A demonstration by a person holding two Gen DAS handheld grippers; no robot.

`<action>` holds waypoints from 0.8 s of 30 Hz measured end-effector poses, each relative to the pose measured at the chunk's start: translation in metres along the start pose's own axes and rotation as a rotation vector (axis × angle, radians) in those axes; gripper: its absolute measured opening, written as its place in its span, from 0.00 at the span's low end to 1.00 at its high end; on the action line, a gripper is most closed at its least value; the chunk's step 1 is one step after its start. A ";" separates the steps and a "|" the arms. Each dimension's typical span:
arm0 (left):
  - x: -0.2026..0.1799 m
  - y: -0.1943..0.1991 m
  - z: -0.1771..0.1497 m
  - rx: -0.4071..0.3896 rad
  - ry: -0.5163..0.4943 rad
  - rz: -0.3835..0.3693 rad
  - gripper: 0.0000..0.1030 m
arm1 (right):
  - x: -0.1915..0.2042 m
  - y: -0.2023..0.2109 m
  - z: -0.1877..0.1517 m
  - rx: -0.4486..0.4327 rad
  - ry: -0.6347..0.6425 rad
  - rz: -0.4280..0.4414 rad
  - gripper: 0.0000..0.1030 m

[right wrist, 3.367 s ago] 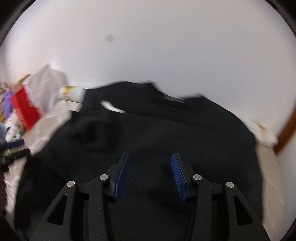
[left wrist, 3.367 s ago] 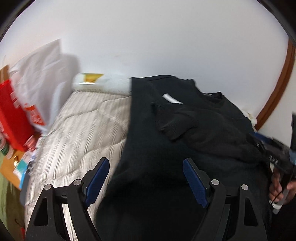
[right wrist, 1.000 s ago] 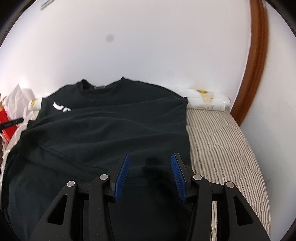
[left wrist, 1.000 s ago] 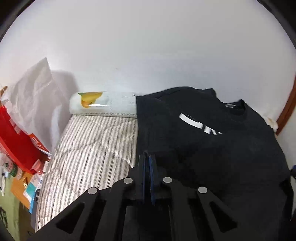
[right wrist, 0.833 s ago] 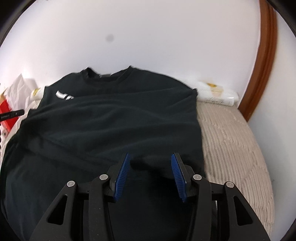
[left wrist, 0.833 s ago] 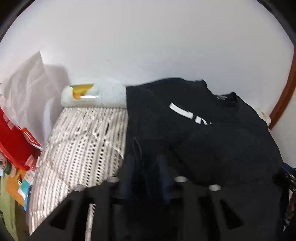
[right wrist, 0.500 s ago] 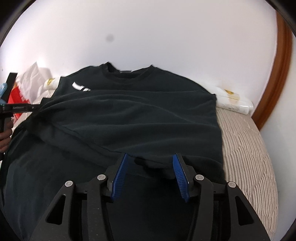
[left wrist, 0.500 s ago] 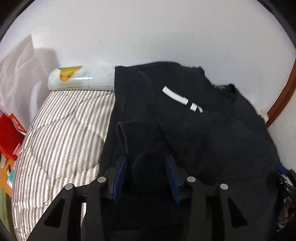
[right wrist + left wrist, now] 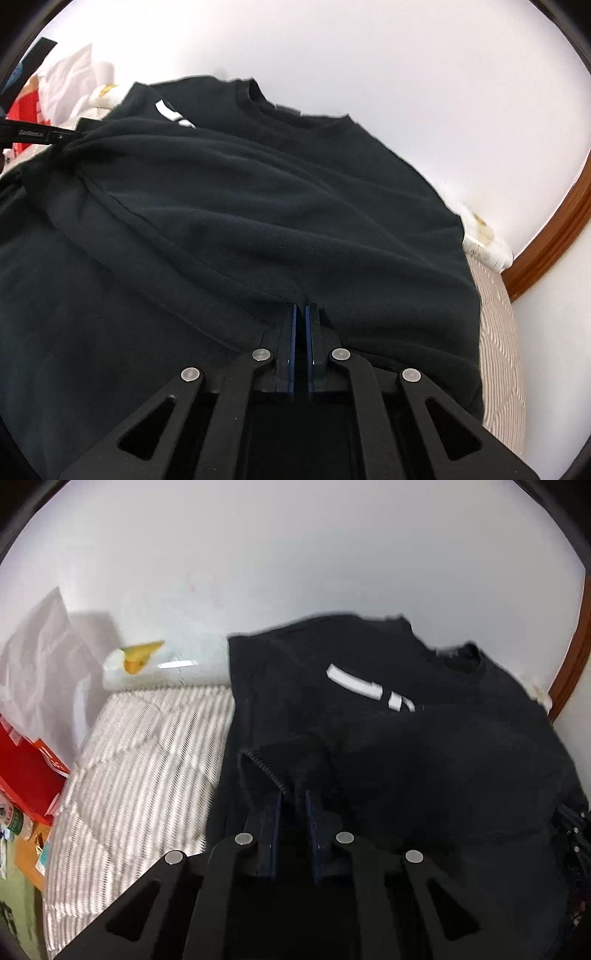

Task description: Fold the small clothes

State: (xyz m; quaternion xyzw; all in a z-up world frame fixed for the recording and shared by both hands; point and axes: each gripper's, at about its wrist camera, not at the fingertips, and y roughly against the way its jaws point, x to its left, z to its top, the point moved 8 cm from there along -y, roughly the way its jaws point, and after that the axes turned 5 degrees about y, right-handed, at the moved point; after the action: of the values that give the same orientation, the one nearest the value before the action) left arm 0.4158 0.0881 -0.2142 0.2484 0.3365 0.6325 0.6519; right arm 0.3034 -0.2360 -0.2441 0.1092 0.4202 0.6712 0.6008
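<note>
Left gripper (image 9: 294, 794) & right gripper (image 9: 303, 314): matte black angular frames w/ triangular cutouts, silver round screws, dark-blue finger pads (image 9: 293, 332)

The left gripper (image 9: 295, 797) is pinching a ribbed cuff (image 9: 264, 766) of the black sweatshirt (image 9: 424, 760), its jaws having just been closing on the cloth. The sweatshirt is lying on a striped mattress (image 9: 140, 768), white lettering (image 9: 369, 690) showing.

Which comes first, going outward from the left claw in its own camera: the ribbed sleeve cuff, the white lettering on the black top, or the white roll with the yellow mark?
From the left gripper:
1. Ribbed cuff, at the fingertips.
2. White lettering, farther up, right.
3. White roll, by the wall, left.
</note>
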 end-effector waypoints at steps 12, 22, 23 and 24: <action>0.015 -0.005 -0.002 0.047 0.047 0.027 0.22 | -0.008 0.019 -0.020 0.015 -0.013 0.104 0.06; -0.005 0.008 0.000 0.011 0.009 0.003 0.49 | -0.076 0.024 -0.014 -0.061 -0.249 0.012 0.32; -0.009 0.004 -0.004 0.021 -0.008 0.012 0.49 | -0.078 0.019 -0.017 -0.034 -0.258 0.002 0.32; -0.012 -0.001 -0.008 0.033 -0.025 0.025 0.49 | -0.081 0.004 -0.024 0.019 -0.276 -0.007 0.32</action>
State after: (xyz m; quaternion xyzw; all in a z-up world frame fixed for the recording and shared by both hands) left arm 0.4105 0.0755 -0.2184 0.2713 0.3354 0.6319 0.6439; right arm 0.3053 -0.3190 -0.2273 0.2045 0.3402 0.6436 0.6544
